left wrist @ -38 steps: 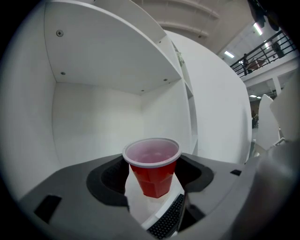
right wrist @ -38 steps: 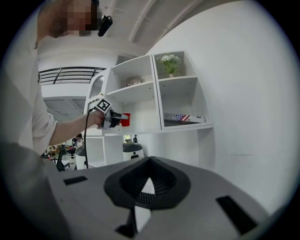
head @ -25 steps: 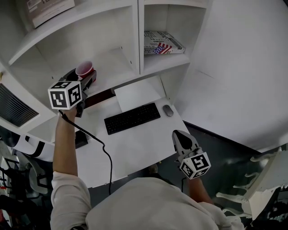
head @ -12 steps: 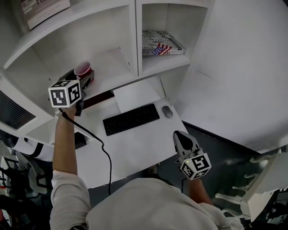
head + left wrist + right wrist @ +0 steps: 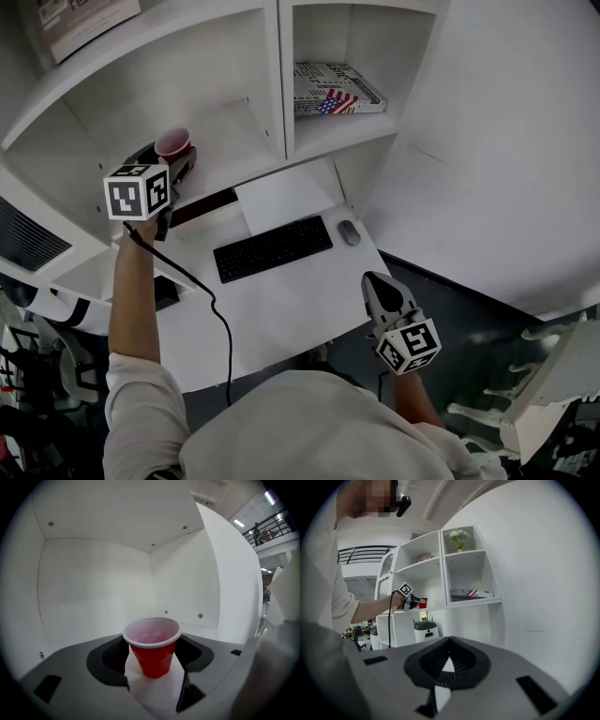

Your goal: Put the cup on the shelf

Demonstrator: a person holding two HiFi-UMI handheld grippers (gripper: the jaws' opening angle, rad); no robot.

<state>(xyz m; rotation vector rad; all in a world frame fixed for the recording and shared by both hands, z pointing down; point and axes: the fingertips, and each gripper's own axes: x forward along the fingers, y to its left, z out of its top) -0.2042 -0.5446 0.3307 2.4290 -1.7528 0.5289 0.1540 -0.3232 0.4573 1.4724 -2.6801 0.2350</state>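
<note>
Head view first: the left tool (image 5: 180,161) is up at about 10 o'clock, reaching into the left bay of the shelf (image 5: 234,141) with the red cup (image 5: 173,145) at its tip. The right tool (image 5: 373,284) hangs down at 5 o'clock, off the front edge of the desk (image 5: 281,305), well away from everything.

Left gripper view: the tool's jaws are clamped on the cup's lower half, rim upright, with the shelf floor showing pale underneath. We can't tell if the base is touching down yet.

Right gripper view: this tool's jaws are together with nothing in them, and the cup shows tiny at 10 o'clock.

To do this bit well, we'd say keep the cup level, ease it down until the base sits flat, then open the jaws slowly and pull straight back toward 6 o'clock. A thin plastic cup tips easily if a jaw drags it.
</note>
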